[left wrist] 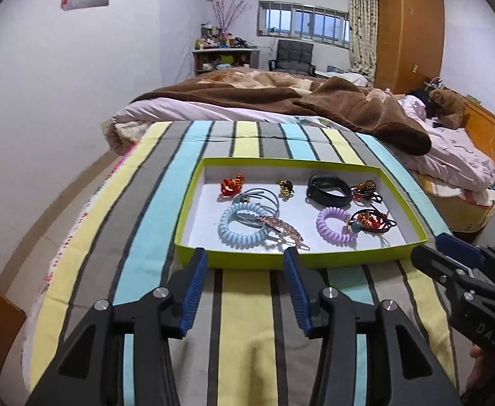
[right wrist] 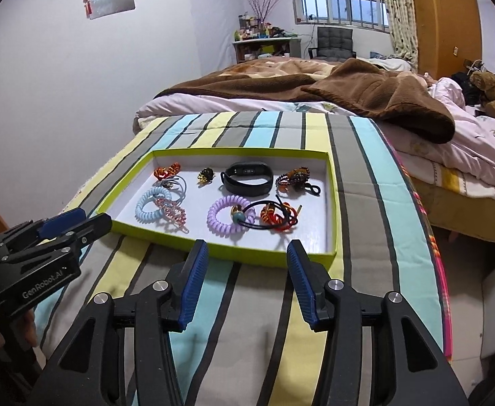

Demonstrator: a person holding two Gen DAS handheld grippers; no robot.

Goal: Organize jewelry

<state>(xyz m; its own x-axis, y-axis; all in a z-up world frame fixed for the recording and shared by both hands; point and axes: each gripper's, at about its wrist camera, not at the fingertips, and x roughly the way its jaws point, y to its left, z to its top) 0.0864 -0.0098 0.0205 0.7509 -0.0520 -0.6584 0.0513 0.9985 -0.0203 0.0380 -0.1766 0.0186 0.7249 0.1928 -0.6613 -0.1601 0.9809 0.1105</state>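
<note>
Bed cover (left wrist: pixel 247 304): striped cloth under your tray and both tools.
Tray (right wrist: pixel 332 203): green-rimmed, white floor, at 12 o'clock from your grippers, holding all the jewelry.
Left gripper (left wrist: pixel 245 289): your jaws stand apart, nothing between them, just short of the tray's near rim.
Right gripper (right wrist: pixel 247 284): likewise spread wide and empty.
Black wristband (right wrist: pixel 247 181): tray's far side.
Blue coil tie (left wrist: pixel 242 226): at 9 o'clock from the purple coil tie (left wrist: pixel 335 225).
Pink hair clip (left wrist: pixel 283 231): overlapping the blue coil.
</note>
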